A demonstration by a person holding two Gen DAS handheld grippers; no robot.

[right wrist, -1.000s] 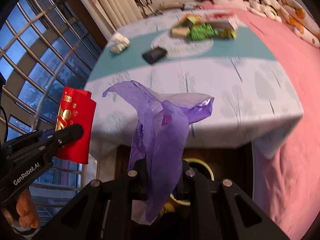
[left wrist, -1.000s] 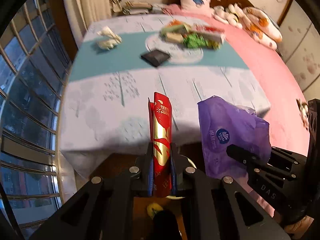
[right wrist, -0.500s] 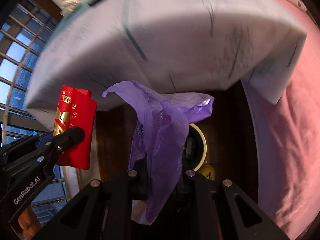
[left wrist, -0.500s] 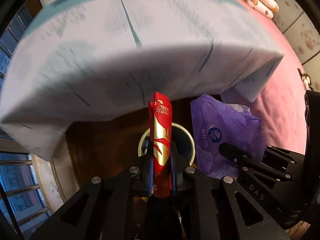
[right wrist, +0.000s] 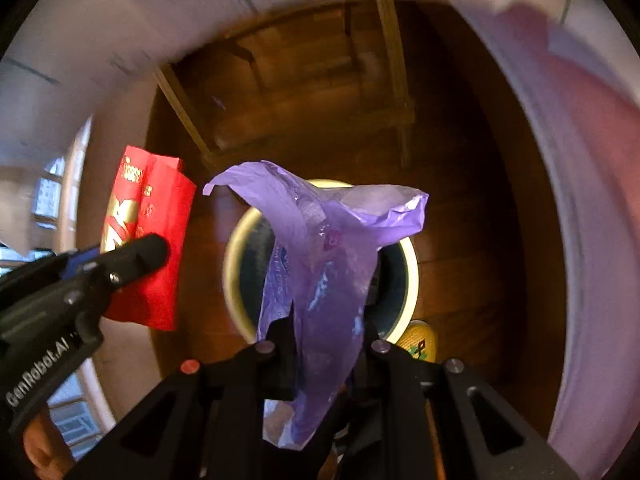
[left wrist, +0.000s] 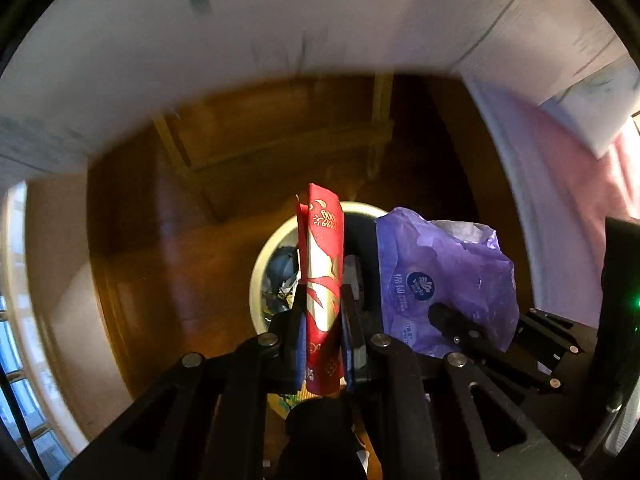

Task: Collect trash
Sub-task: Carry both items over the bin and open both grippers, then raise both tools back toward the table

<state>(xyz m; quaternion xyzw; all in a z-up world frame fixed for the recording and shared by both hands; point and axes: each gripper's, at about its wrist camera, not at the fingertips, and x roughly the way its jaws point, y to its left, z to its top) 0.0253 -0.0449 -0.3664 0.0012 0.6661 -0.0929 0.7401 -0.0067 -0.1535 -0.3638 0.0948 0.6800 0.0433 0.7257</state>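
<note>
Red and gold, the envelope (left wrist: 322,264) stands lengthwise along the left gripper (left wrist: 323,308), clenched between its fingers, tip pointing down at the bin (left wrist: 260,268). Just right, the right gripper (right wrist: 326,328) pinches a crumpled purple bag (right wrist: 324,256), apparently over the same bin.

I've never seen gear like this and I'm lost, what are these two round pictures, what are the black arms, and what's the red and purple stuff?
A person holds a pair of hand-held tongs in each hand; there is no robot. Each round picture comes from a fisheye camera on one pair, looking down along its fingers. The left tongs are shut on a red packet. The right tongs are shut on a purple plastic bag. Both hang over a round trash bin on the wooden floor, under a table with a pale cloth.
</note>
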